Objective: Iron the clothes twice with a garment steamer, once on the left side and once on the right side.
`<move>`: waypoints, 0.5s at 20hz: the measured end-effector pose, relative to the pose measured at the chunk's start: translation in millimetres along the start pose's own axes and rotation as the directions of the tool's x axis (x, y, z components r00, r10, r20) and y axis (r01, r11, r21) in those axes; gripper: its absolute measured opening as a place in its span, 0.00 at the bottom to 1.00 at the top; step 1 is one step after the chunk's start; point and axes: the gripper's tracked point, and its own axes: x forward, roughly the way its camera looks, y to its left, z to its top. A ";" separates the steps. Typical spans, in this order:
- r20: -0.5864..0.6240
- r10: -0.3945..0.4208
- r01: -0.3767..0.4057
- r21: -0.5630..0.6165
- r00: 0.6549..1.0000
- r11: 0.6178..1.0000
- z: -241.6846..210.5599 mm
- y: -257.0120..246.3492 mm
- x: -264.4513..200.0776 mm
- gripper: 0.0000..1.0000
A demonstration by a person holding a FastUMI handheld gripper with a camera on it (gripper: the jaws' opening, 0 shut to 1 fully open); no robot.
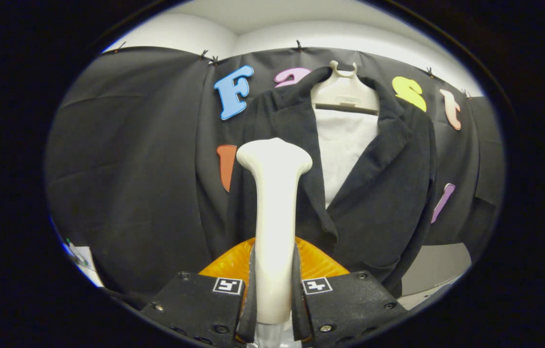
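My gripper (273, 290) is shut on the handle of a cream-white garment steamer (274, 203), which stands upright between the fingers. Its wide head sits against the left front panel of a black jacket (388, 193). The jacket hangs open on a cream hanger (345, 94), with a white board (345, 145) showing between the lapels. The steamer hides part of the left lapel.
An orange translucent dome-shaped object (228, 263) lies just beyond the fingers, below the jacket's hem. Black cloth walls (127, 169) close in the left and back. A pale surface (434, 270) shows beyond the right finger, under the jacket.
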 end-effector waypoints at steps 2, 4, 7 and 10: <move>-0.015 -0.001 0.001 -0.006 1.000 1.000 -9.5 -2.2 1.5 0.32; -0.029 -0.003 0.002 -0.007 1.000 1.000 -19.4 -3.6 2.8 0.32; -0.049 -0.003 0.003 -0.010 0.999 1.000 -33.7 -6.5 2.2 0.32; -0.071 -0.001 0.001 -0.010 0.997 1.000 -49.9 -8.4 0.5 0.32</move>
